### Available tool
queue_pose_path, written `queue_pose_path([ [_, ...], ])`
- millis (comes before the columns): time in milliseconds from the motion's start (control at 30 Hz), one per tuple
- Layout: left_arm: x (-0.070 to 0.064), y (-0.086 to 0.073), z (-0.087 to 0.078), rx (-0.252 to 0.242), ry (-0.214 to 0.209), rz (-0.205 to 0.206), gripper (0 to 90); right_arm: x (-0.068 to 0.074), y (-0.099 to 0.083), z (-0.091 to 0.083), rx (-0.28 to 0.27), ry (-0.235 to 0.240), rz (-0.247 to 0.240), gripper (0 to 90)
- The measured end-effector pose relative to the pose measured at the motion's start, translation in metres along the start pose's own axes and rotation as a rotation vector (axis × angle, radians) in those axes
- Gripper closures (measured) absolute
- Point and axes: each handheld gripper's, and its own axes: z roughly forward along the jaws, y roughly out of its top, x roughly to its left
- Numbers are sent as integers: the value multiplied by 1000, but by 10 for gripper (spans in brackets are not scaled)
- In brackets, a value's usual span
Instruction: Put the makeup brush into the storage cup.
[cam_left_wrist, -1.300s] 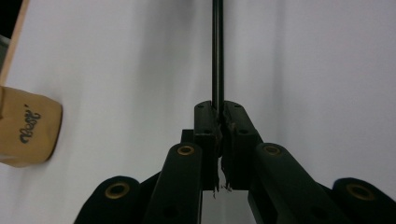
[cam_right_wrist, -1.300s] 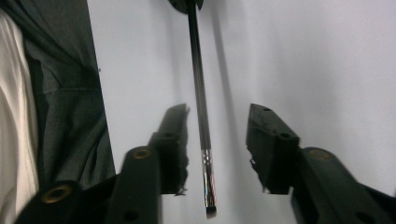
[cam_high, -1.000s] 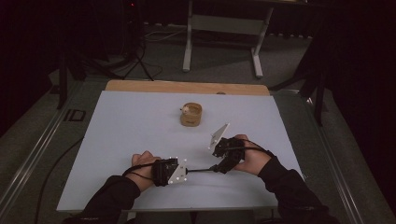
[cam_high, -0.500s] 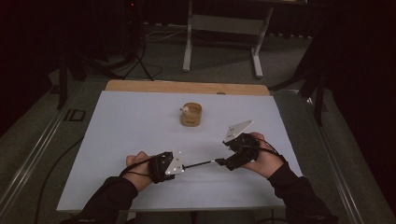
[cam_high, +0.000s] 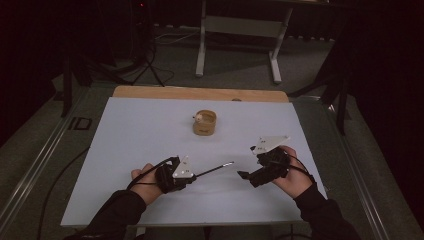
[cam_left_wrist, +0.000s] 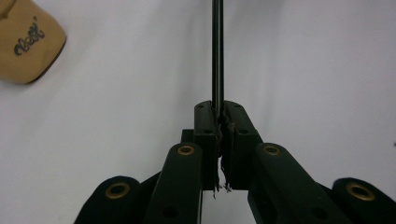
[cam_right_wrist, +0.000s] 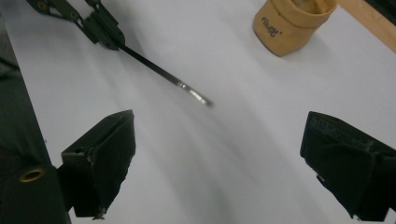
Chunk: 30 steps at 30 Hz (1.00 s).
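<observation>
White desk (cam_high: 150, 135), tan cup (cam_high: 204, 123) upper centre. Left claw (cam_high: 192, 175) clamped on thin metal rod (cam_high: 216, 169); right claw (cam_high: 243, 176) wide open, holding nothing, lower right.

A pale sheet covers the surface (cam_high: 150, 130), with a bare wooden strip (cam_high: 200, 93) showing along its far edge. Grey carpet floor (cam_high: 240, 55) lies beyond. A white-legged table frame (cam_high: 239, 26) stands far centre. The room behind is dark, with black stands (cam_high: 67, 75) at left.
</observation>
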Motion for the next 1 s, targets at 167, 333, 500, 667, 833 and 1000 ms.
queue_pose_path([
  [167,7,-2,-3,-59,-32,-103,859,-2,-6,-7,-46,-42,19,102],
  [333,11,-2,-6,-112,-53,-177,859,-5,-15,-12,-79,-69,54,140],
  [500,11,-5,-5,-162,-99,-243,860,-5,-24,-10,-99,-84,81,135],
  [667,6,-9,-1,-204,-120,-280,860,-3,-27,-10,-112,-112,98,136],
  [833,5,-18,2,-267,-154,-371,859,-2,-28,-10,-117,-115,100,146],
  [1000,5,-24,1,-324,-177,-433,859,-1,-29,-10,-128,-112,104,147],
])
